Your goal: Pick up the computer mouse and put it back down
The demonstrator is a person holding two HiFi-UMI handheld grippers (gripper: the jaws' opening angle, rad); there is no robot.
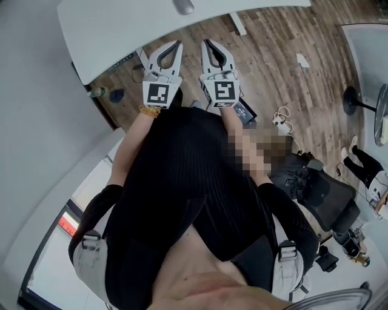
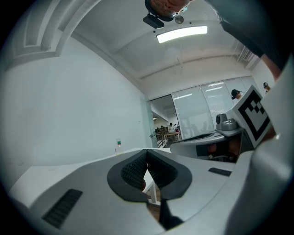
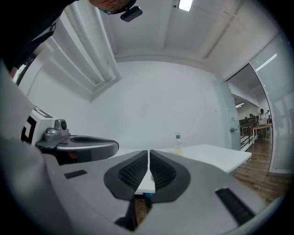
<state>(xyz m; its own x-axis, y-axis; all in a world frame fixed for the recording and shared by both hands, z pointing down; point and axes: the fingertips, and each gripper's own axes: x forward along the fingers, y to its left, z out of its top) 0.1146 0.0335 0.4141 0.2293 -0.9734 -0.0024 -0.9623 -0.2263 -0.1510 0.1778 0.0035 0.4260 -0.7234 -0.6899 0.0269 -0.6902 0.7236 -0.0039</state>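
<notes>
The person holds both grippers level in front of the chest, side by side and near each other. The left gripper [image 1: 178, 43] has its fingers closed on nothing, and so does the right gripper [image 1: 206, 43] (in each gripper view the pads meet at their tips). The computer mouse [image 1: 183, 6] lies on the white table [image 1: 121, 27] ahead, well apart from both grippers. A small bottle [image 3: 178, 140] stands on that table, over a wooden floor [image 1: 285, 42].
</notes>
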